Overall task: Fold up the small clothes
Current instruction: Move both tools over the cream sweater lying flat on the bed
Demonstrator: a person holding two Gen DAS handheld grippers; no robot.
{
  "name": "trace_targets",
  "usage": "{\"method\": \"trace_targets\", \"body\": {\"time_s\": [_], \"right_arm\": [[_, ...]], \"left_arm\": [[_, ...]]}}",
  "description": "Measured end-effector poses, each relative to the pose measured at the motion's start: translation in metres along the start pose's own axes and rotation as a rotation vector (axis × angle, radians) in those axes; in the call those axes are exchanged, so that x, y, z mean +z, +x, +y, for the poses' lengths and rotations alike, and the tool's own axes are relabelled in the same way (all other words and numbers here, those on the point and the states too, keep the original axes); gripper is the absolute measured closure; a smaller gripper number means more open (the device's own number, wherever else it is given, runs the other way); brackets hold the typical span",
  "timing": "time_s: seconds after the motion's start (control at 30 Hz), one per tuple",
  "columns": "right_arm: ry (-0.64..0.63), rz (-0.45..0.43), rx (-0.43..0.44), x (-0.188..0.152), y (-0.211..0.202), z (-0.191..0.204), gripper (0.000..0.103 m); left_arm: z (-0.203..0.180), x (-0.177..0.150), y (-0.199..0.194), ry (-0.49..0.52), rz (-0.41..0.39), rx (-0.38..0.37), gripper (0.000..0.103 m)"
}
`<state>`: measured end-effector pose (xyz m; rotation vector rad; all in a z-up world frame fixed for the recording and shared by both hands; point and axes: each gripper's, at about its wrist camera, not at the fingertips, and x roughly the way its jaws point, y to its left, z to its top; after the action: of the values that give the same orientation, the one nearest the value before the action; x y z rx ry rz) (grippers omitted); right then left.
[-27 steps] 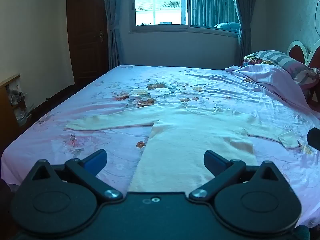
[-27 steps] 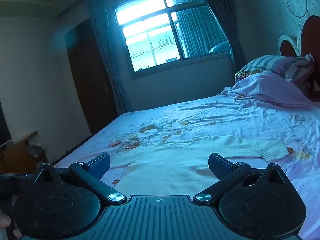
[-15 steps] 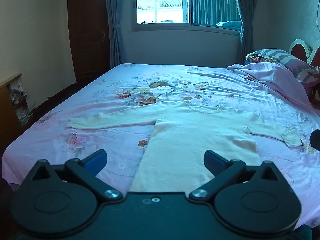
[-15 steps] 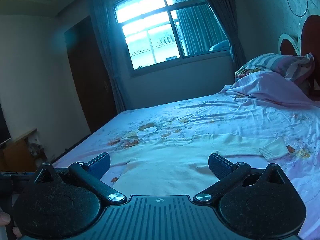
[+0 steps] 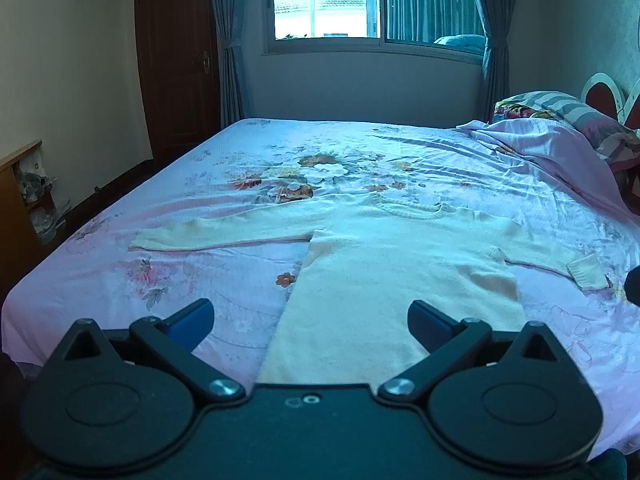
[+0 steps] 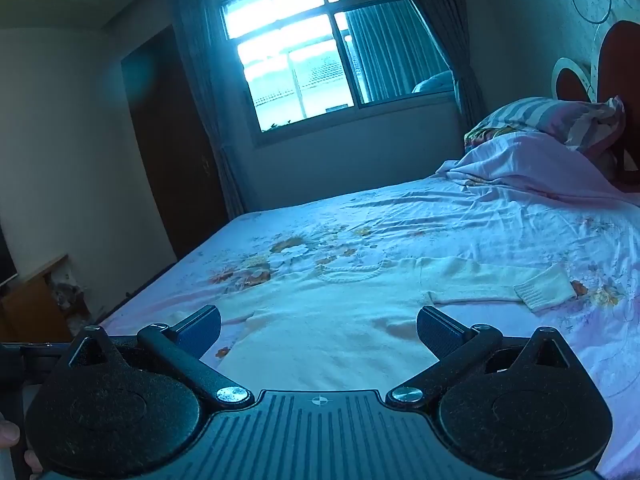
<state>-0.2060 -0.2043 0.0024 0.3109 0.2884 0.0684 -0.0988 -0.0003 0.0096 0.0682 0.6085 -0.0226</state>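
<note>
Sweater (image 5: 392, 280) hem behind left claw (image 5: 311, 316)

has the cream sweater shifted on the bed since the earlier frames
No. The cream sweater lies spread flat in the same spot against the flower print on the bedsheet; only the camera views drift slightly.

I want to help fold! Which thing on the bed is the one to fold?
Find the big bed with the pink flowery sheet. In its middle lies the cream sweater, flat, with both sleeves spread out. It is the only plain, unpatterned cloth there.
</note>
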Motion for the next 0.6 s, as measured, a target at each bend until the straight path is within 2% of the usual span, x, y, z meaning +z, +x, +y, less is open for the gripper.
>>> {"method": "trace_targets", "body": {"time_s": [0.23,0.6], "right_arm": [[0.001,0.005,-0.006,-0.006,0.008,-0.005,0.000],[0.044,0.110,-0.038,-0.012,0.016,-0.011,0.000]], "left_arm": [[0.001,0.000,0.007,-0.002,0.017,0.002,0.001],[0.001,0.002,0.017,-0.006,0.032,0.003,0.001]]}}
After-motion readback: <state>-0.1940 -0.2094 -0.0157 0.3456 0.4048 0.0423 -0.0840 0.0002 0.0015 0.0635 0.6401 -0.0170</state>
